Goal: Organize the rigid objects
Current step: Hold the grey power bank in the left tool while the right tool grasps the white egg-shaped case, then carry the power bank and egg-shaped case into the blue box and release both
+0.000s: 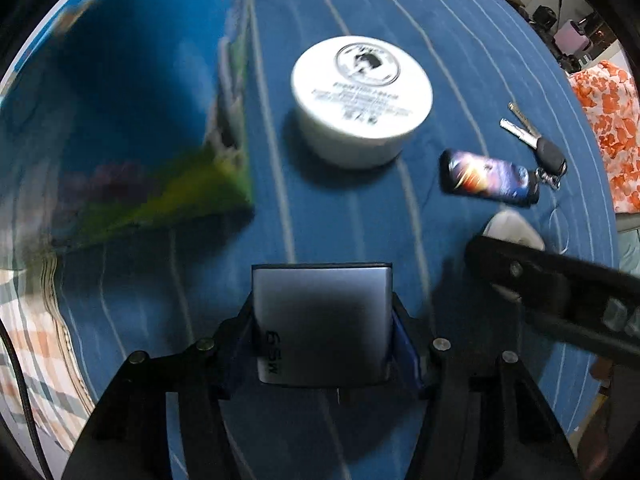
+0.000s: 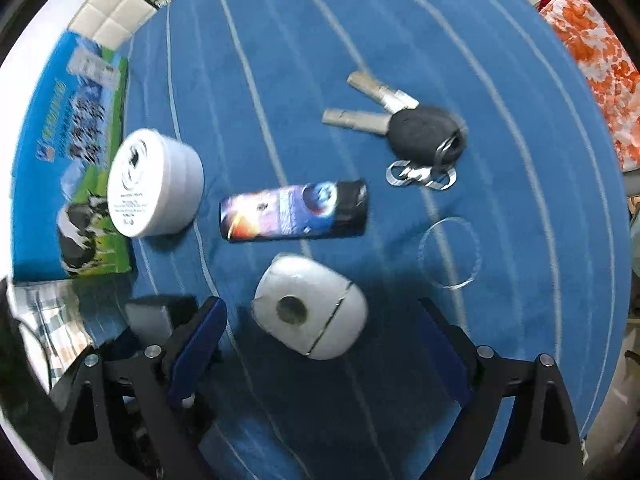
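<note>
A: Step in hand? B: Carrying. Left hand-held gripper (image 1: 322, 320) was closed on the grey rectangular 65W charger block (image 1: 322, 312), held above the blue striped bedspread (image 1: 360, 8), just near-side of the white round cream jar (image 1: 362, 100).

A: Right one? B: Right hand-held gripper (image 2: 320, 344) stood wide open, empty, the white rounded plastic device (image 2: 310, 308) between its fingers. Next probably called for closing squarely on it.

Blue striped bedspread (image 2: 400, 20) bears jar (image 2: 154, 184), keys (image 2: 404, 128), box (image 2: 68, 160)
</note>
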Motion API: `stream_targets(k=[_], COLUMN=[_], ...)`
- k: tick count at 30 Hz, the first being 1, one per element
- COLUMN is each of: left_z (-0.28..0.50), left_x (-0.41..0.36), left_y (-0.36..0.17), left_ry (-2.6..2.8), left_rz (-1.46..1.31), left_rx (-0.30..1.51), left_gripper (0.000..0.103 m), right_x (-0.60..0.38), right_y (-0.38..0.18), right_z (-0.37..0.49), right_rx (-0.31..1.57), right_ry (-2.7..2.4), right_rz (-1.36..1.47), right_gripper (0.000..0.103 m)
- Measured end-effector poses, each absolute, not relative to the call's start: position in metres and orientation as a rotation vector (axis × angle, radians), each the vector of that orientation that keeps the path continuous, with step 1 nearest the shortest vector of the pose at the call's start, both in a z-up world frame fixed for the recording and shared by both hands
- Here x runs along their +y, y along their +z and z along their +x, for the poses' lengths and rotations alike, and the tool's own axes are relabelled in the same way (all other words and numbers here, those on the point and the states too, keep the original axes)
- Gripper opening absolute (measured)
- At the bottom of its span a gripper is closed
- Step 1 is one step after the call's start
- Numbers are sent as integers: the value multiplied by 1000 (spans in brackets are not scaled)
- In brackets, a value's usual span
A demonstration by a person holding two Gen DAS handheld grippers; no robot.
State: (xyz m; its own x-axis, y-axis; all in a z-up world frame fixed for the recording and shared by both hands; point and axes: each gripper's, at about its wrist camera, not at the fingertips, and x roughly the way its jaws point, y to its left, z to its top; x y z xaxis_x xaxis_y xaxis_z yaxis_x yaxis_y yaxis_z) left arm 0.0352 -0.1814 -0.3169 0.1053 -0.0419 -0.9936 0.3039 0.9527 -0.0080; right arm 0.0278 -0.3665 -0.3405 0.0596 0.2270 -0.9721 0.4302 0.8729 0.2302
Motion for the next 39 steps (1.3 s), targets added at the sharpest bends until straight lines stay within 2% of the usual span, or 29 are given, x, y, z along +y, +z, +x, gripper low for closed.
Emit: stream_targets(k=[5,10,12,24,39], left_z=[30,27,29,33,36], left_x=[-178,-177,-178,-197,-192], left_y=[-319,-318,-317,-290,-204], left_ry=[-255,-261,-261,-291,-357], left_rz=[227,234,236,238,193], left_rx=[1426,1413,1414,1384,1221], left_gripper=[56,56,56,56,56], right_x=[-341,-327,-324,-353,-363], right_y=[-344,-341,-339,-316,-236], right_z=[37,35,32,16,18], right_rx=[1537,1529,1515,1471,1345], right_ry=[-240,-307,-312,-307,-276], right_rz=[404,322,294,331,363], right_gripper=[93,68,61,61,61])
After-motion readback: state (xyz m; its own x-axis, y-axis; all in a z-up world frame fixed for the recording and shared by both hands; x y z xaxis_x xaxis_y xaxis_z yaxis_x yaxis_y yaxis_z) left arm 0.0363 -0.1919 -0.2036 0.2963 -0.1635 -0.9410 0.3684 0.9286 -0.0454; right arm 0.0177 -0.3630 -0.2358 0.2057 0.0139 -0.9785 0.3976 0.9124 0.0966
